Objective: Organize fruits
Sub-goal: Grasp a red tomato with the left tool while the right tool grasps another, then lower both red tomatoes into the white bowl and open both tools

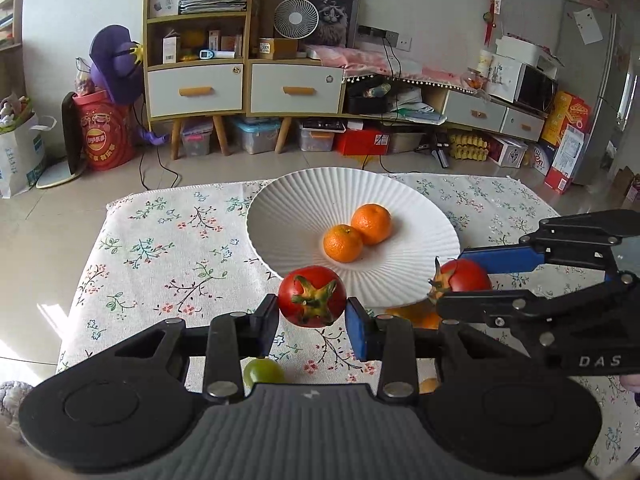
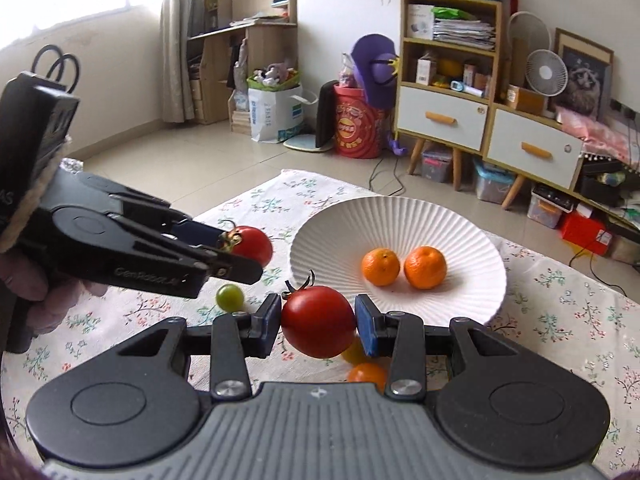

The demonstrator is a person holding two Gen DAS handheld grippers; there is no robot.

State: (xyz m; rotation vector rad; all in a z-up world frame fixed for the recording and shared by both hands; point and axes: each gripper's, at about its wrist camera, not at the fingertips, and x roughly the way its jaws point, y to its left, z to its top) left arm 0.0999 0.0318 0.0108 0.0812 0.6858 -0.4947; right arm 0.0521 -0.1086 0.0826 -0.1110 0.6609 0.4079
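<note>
The left gripper (image 1: 313, 316) clamps a red tomato (image 1: 312, 296) just off the white fluted plate (image 1: 296, 200) at its 6 o'clock rim; the right gripper (image 2: 317, 322) grips a second tomato (image 2: 318, 320) likewise; two tangerines (image 1: 358, 232) touch inside the plate; a green grape (image 2: 230, 297) lies on the floral tablecloth (image 1: 160, 248) at 8 o'clock.

Both grippers are showing black linkage arms dotted with silver screws, round black hubs and a ribbed grey base. The left gripper (image 1: 313, 312) and right gripper (image 2: 318, 320) are wearing blue pads (white lettering is reading "DAS" and "GenRobot.AI" on the bodies).
</note>
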